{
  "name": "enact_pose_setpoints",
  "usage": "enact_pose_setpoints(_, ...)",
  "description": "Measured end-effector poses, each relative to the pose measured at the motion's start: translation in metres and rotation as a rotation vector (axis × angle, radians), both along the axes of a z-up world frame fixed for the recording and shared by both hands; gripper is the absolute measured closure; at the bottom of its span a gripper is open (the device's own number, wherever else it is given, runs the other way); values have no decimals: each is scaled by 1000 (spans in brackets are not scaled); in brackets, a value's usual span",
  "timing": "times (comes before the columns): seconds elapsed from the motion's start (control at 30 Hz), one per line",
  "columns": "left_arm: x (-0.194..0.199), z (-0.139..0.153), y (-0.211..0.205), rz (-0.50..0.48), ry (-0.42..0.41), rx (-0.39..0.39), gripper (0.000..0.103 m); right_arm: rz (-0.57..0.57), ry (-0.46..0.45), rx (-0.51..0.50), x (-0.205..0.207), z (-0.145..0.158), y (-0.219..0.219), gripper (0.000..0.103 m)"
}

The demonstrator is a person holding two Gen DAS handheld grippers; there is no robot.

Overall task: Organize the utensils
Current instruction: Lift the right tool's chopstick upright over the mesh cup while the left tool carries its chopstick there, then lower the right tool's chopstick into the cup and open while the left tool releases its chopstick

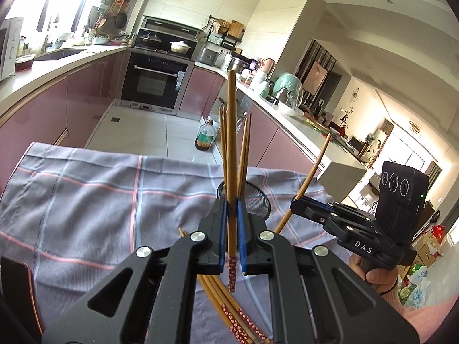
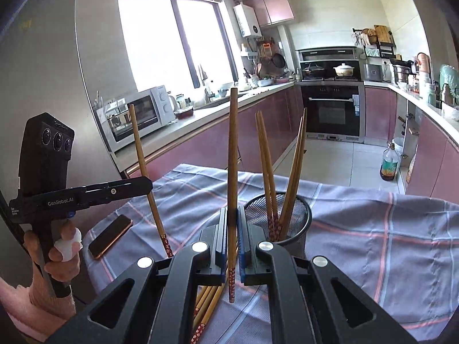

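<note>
My left gripper (image 1: 231,203) is shut on a wooden chopstick (image 1: 231,132) with a red patterned end, held upright above the table. My right gripper (image 2: 231,210) is shut on another chopstick (image 2: 233,149), also upright. A black mesh holder (image 2: 298,215) stands on the table just right of my right gripper, with several chopsticks (image 2: 268,157) in it; it also shows behind my left gripper (image 1: 258,197). More chopsticks (image 1: 229,309) lie on the cloth beneath both grippers (image 2: 206,304). Each gripper shows in the other's view, the right (image 1: 298,200) and the left (image 2: 149,185), each holding its chopstick.
A grey checked cloth (image 2: 373,229) covers the table. A phone (image 2: 110,236) lies on it at the left. Kitchen counters (image 1: 43,77), an oven (image 1: 155,83) and an oil bottle (image 1: 205,137) on the floor are beyond the table's far edge.
</note>
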State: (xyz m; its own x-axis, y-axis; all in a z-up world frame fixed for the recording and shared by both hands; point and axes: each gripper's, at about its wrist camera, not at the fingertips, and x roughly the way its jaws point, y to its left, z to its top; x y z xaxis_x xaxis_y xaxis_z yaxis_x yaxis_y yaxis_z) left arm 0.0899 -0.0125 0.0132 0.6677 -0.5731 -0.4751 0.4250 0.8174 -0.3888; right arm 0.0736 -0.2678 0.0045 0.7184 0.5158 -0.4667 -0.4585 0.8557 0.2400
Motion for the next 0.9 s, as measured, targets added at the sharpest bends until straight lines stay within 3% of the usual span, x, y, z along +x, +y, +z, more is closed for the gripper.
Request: enact_pose_setpoints(0.9, 42, 49, -29, 16, -101, -9, 95, -51, -124, -4, 14, 41, -14, 98)
